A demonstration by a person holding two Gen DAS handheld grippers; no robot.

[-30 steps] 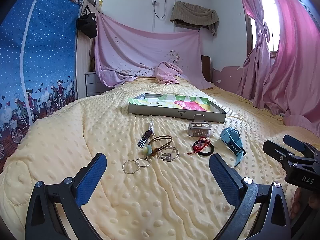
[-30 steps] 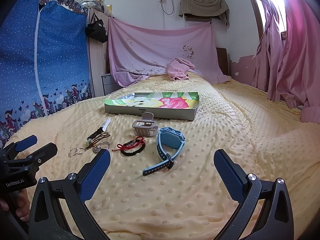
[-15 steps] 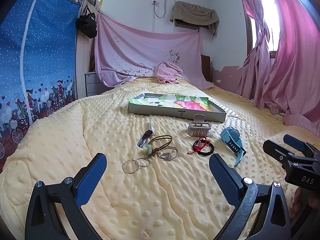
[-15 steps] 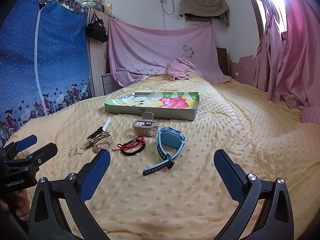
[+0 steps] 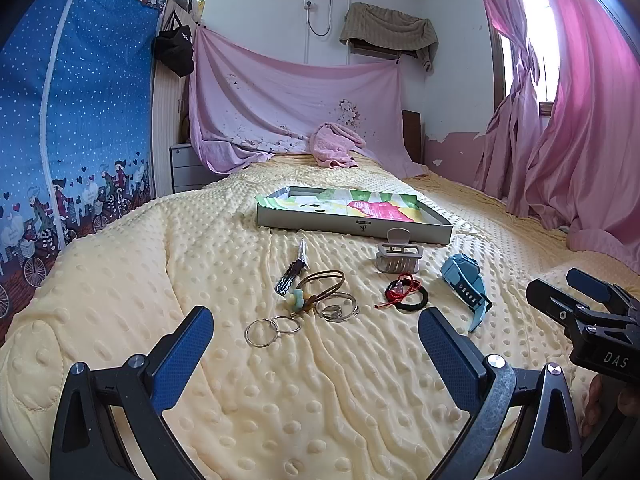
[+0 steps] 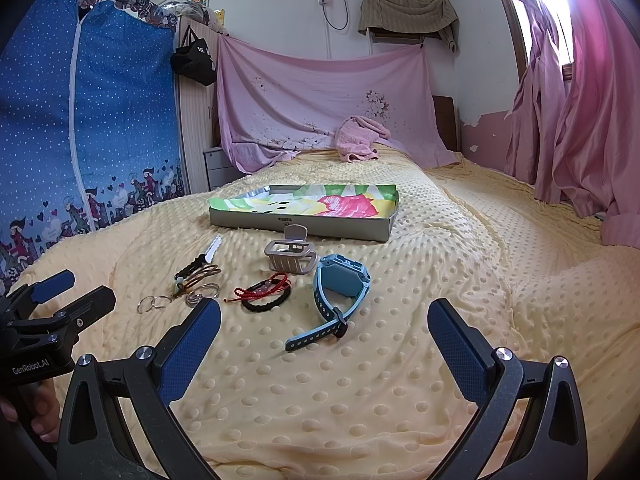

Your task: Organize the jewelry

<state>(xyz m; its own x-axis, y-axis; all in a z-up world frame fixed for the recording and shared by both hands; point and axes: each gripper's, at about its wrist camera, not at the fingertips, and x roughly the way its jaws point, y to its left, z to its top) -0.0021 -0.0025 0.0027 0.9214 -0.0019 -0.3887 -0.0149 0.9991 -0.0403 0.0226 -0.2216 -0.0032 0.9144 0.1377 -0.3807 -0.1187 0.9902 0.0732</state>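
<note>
On the yellow dotted blanket [image 5: 320,400] the jewelry lies in a loose row, ahead of both grippers and touched by neither. The left gripper [image 5: 312,344] hangs low over the blanket with its jaws spread wide and nothing between them; just beyond its fingertips lie the linked metal rings [image 5: 272,327], with the brown cord with a green bead [image 5: 320,288] and a dark hair clip [image 5: 294,268] behind them. Further right sit the red and black bracelets [image 5: 404,294], the grey claw clip [image 5: 398,258] and the blue watch [image 5: 466,284]. The right gripper [image 6: 324,340] is likewise wide open and empty, and the watch [image 6: 340,288] lies just ahead between its fingers, with its strap end nearest. Toward the far end of the bed stands a shallow box [image 6: 304,224] with a bright lining, well apart from both grippers. A blue wardrobe cover [image 5: 72,120] fills the left side, a pink sheet [image 5: 296,112] hangs at the head of the bed, and pink curtains [image 5: 580,140] hang on the right.
</note>
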